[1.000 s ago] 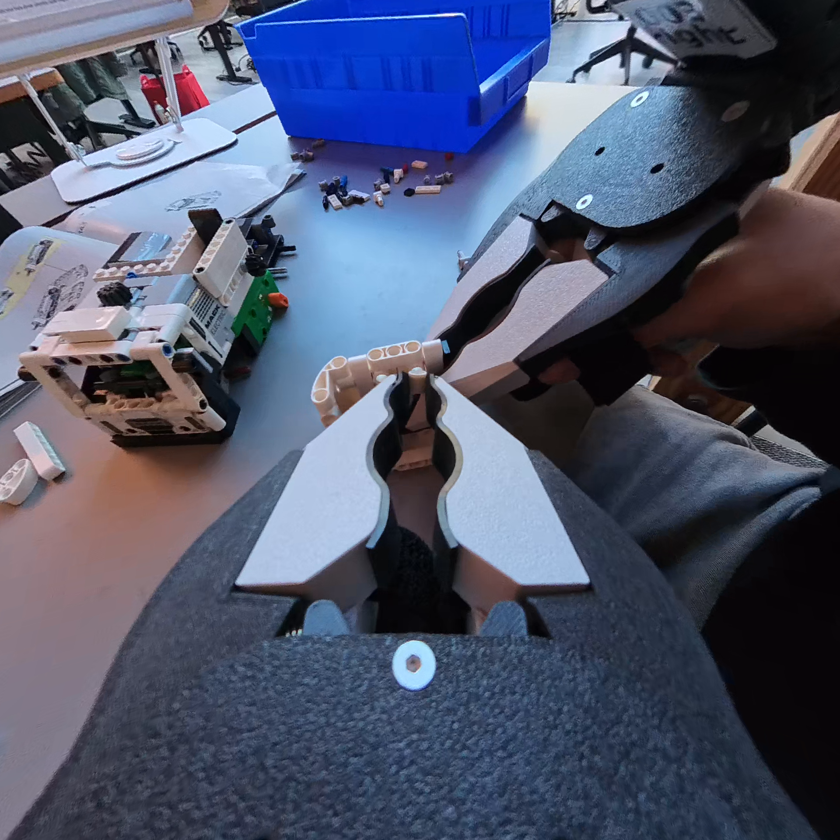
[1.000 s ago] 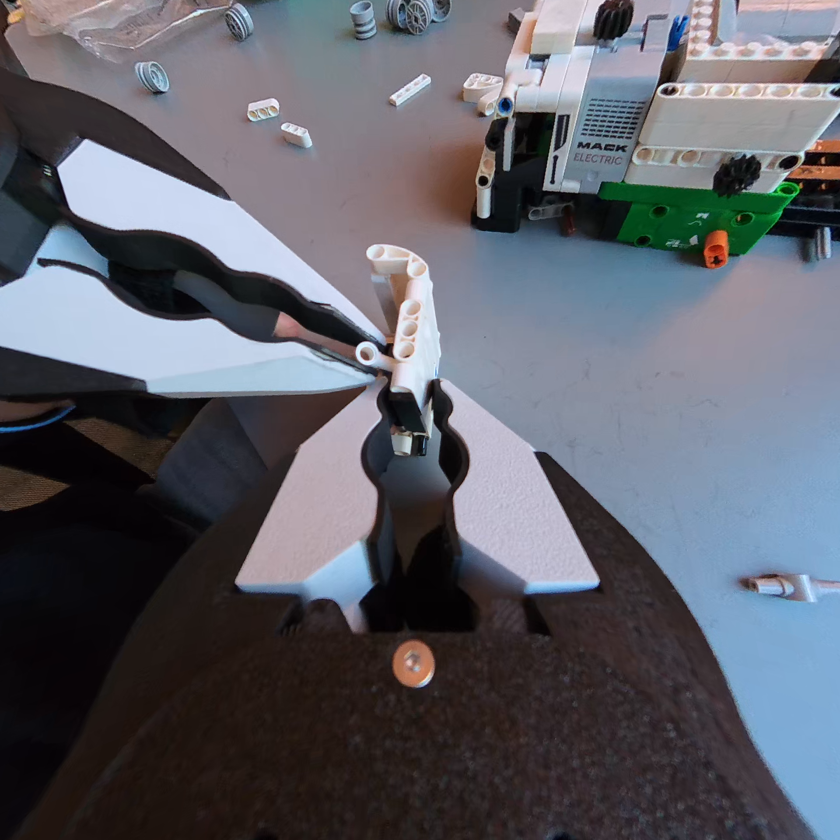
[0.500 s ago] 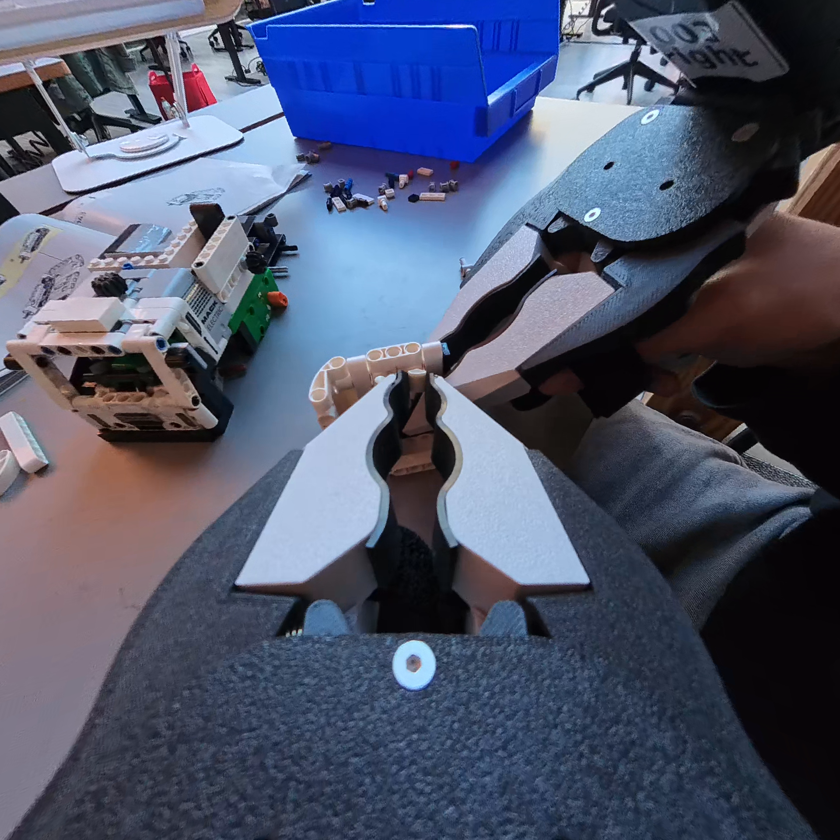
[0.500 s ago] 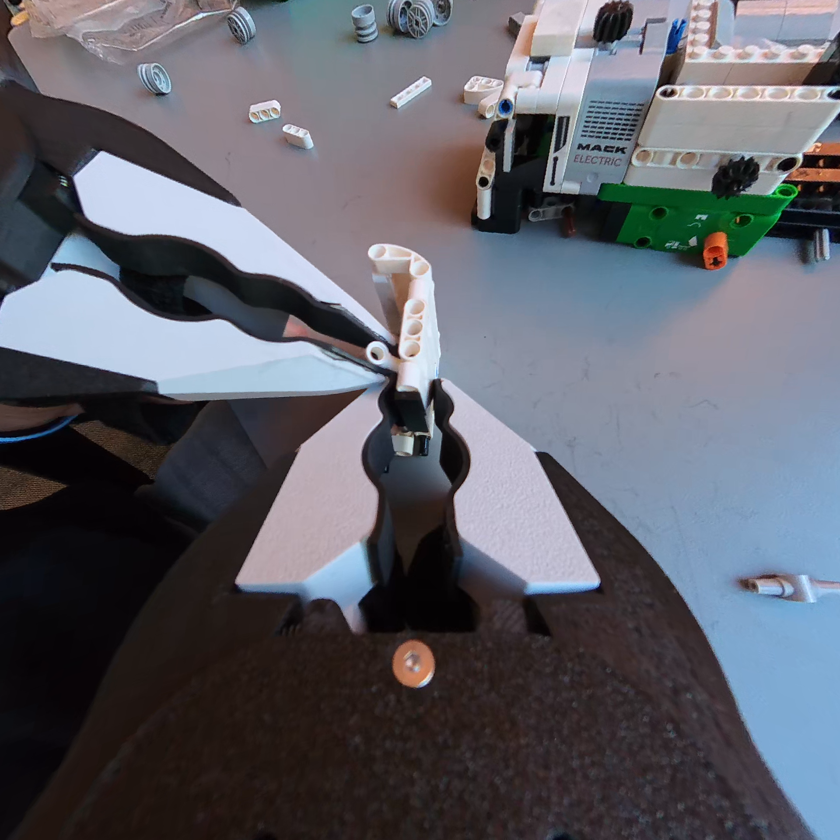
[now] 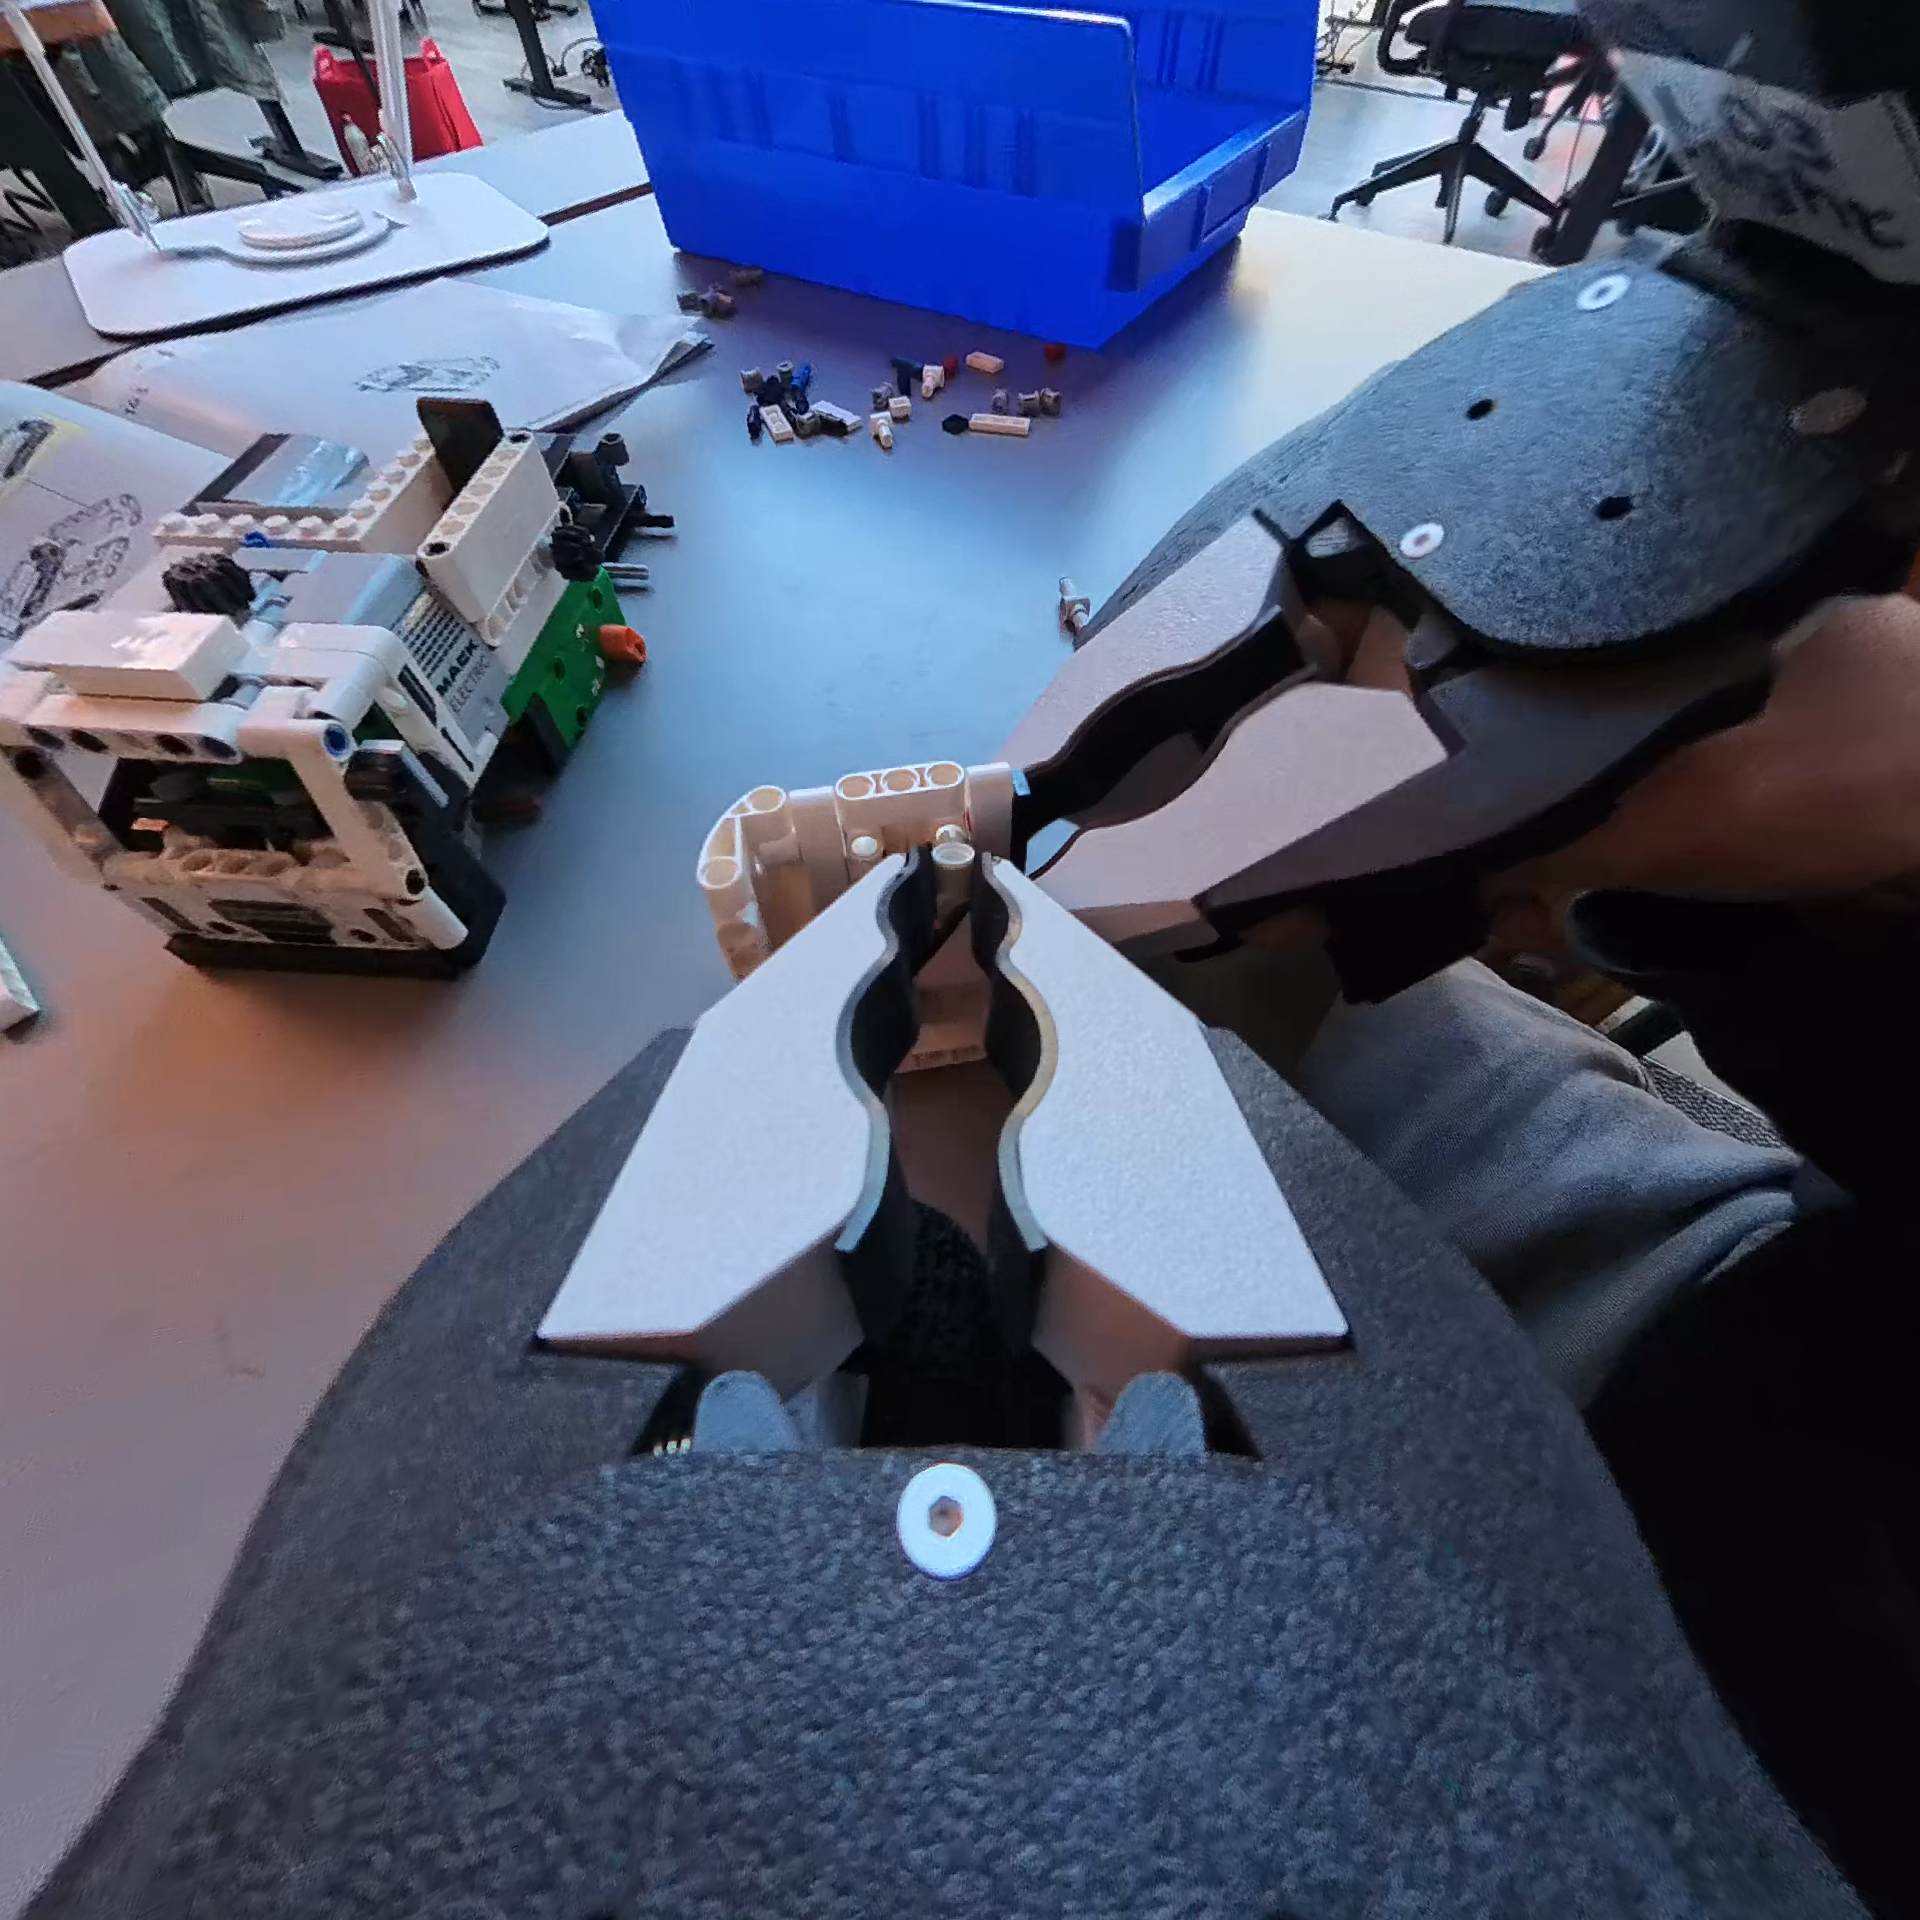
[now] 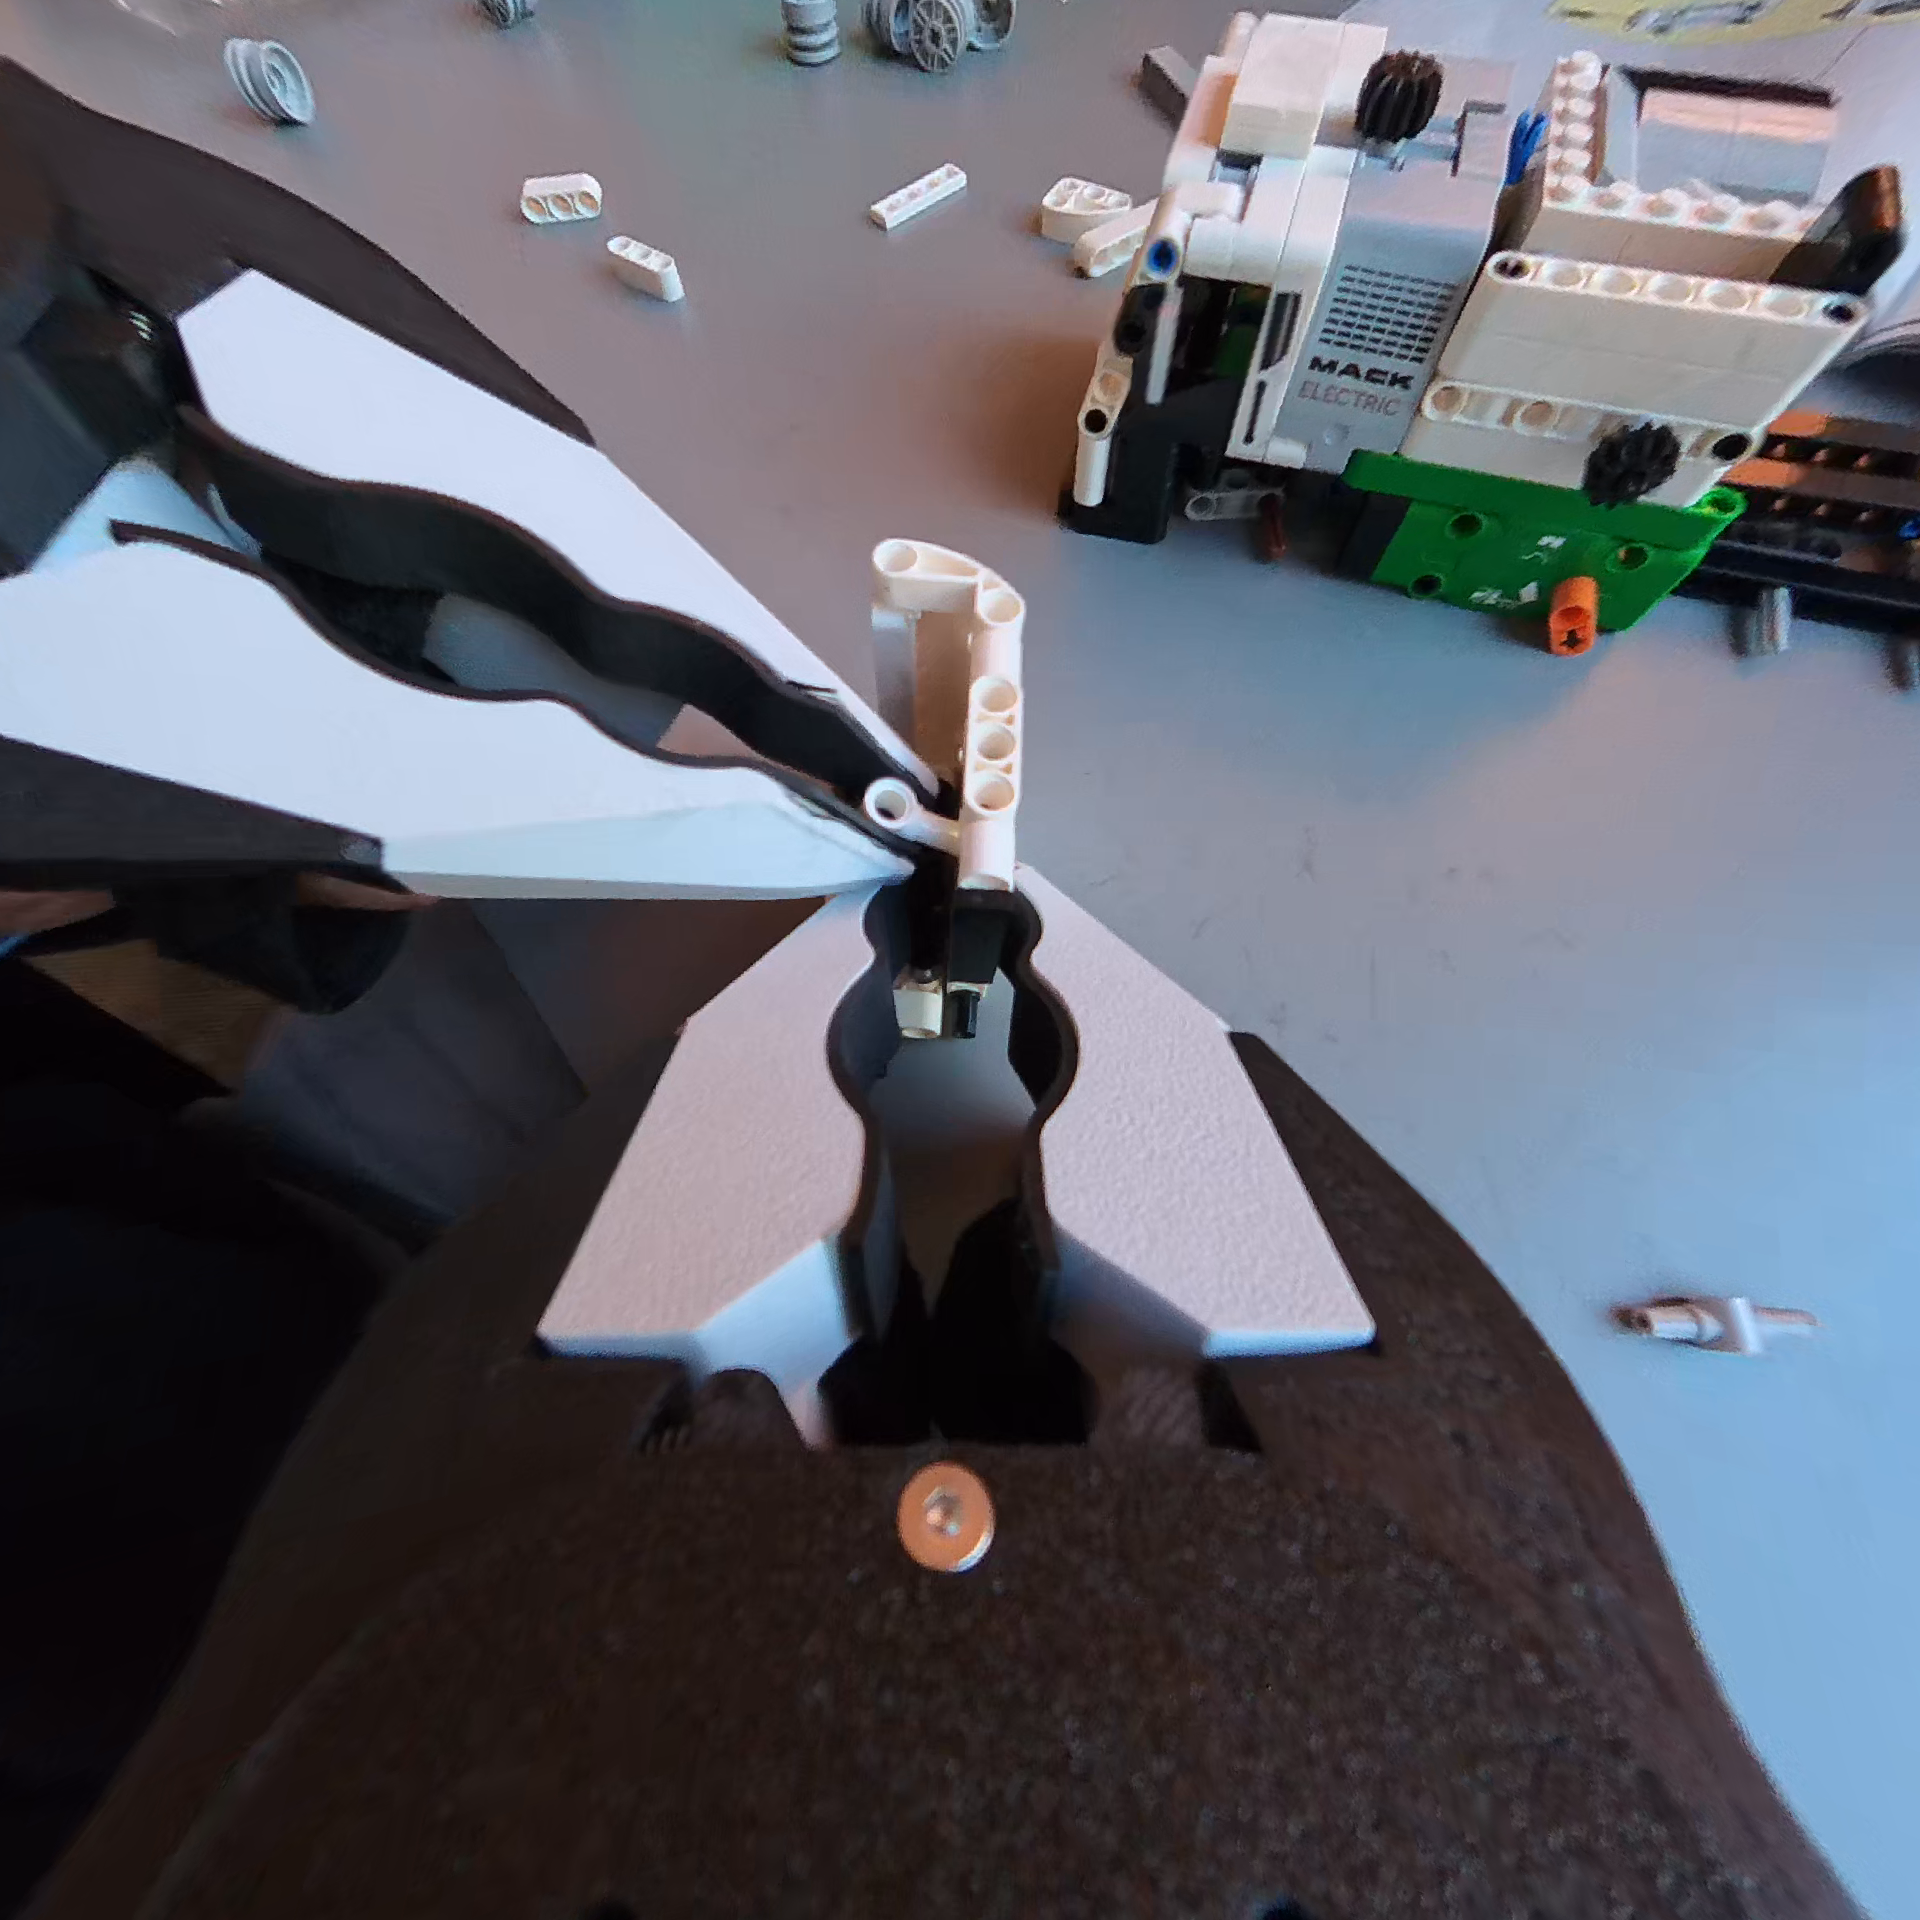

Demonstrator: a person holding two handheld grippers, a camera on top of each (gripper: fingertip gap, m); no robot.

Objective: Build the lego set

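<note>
My right gripper (image 6: 951,899) is shut on a white curved beam subassembly (image 6: 987,707) with a black part at its base, held above the table. It also shows in the left wrist view (image 5: 831,831), with the right gripper (image 5: 1013,805) coming in from the right. My left gripper (image 5: 951,868) is shut on a small white connector (image 5: 951,854) and presses it against the subassembly's side. In the right wrist view the left gripper (image 6: 914,831) comes in from the left with the connector (image 6: 896,805). The partly built white, grey and green truck (image 5: 312,675) (image 6: 1455,343) stands on the table beyond.
A blue bin (image 5: 935,135) stands at the back with a pile of small parts (image 5: 894,405) in front. An instruction booklet (image 5: 62,488) and a white lamp base (image 5: 301,239) lie left. Grey wheels (image 6: 925,21), white beams (image 6: 561,197) and a loose connector (image 6: 1714,1322) lie on the table. My left and right fingertips are right by each other.
Both grippers stay shut and together at the white subassembly. Only a slight shift of both views; the truck has not moved on the table.
</note>
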